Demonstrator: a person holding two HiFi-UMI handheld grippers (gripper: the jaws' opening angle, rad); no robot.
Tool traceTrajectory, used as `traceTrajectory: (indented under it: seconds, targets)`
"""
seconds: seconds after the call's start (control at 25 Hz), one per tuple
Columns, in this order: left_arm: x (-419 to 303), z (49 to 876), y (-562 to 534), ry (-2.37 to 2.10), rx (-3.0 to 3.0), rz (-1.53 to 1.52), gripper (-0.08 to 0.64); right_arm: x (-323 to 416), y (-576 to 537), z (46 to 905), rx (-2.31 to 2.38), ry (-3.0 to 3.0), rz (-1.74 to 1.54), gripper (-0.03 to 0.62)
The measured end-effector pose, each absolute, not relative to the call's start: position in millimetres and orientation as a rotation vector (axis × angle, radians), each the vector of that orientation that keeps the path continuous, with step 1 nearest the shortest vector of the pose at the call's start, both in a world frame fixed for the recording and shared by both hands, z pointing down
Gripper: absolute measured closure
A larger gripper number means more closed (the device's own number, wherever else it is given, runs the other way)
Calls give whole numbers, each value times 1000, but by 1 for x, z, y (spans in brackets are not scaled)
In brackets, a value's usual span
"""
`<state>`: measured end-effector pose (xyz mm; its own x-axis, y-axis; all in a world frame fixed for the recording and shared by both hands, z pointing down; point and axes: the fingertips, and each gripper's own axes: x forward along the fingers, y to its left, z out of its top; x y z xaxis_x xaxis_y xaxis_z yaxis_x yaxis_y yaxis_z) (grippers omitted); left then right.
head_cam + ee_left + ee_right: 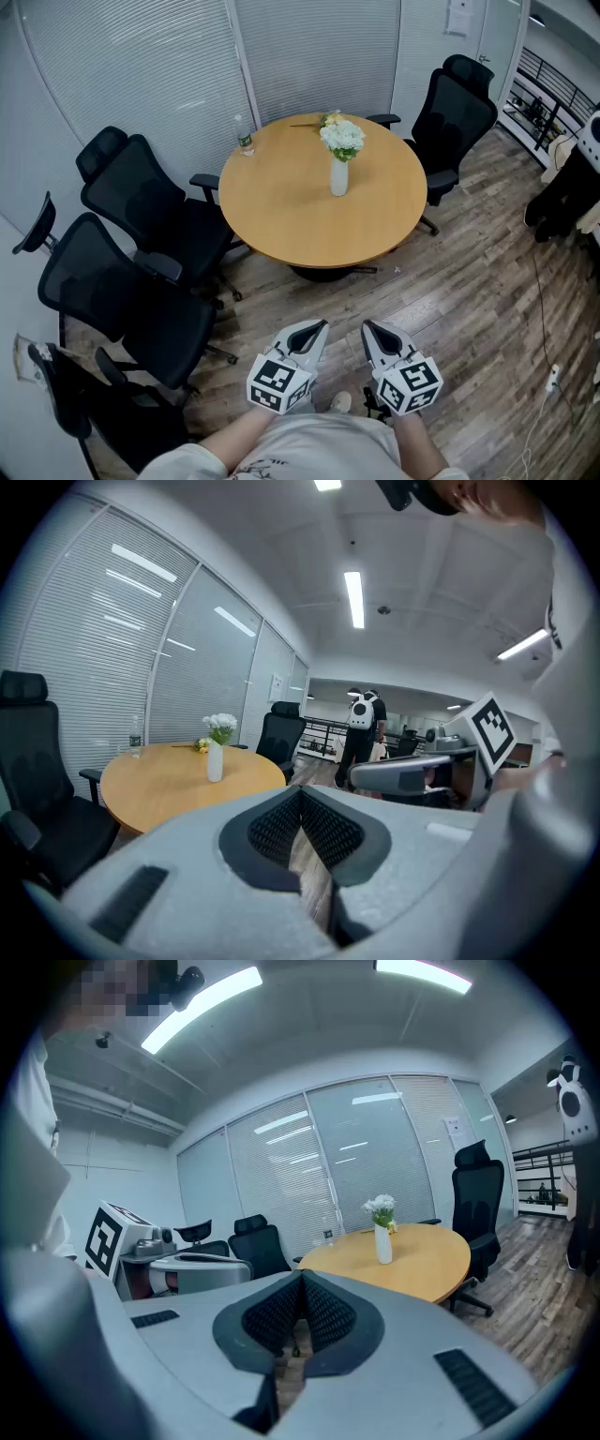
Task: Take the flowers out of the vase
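- The wooden floor [469, 272] lies open between the person and the round counter [281, 216]. No chair blocks the counter's near edge, so a straight approach looks free. A thin cable [544, 309] trails over the floor at the right and could catch a foot if the person drifts that way.
- Black chairs [141, 206] crowd the counter's left side, and another chair [455, 117] stands at its far right. Swinging an arm wide on either side risks a knock.
- The left tool [317, 328] and the right tool [368, 330] are both clenched on nothing. They sit low by the person's body, side by side and well apart from the counter. If they arrive still closed, they will push at the flowers instead of taking them.
- The white vase [338, 176] stands upright on the counter's far half, well in from every edge. It looks narrow and tall, so a sideways tug on the stems, with nothing steadying it, would likely tip it.
- The flowers [342, 138] sit in the vase's mouth. Pinching the blooms rather than the stems below them would probably crush them.
- A water bottle [245, 139] stands at the far-left rim, and a careless sweep could send it off.
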<state>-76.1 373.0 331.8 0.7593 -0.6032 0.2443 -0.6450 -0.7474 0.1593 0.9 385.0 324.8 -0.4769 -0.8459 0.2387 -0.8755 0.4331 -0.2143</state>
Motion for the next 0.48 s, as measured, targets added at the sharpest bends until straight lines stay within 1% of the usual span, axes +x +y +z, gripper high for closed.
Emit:
traceTrajectory:
  seconds: [0.48]
  targets:
    - [-66,330,381,-1001,2716,279,551,9,392,323,1530,-2630,515,586]
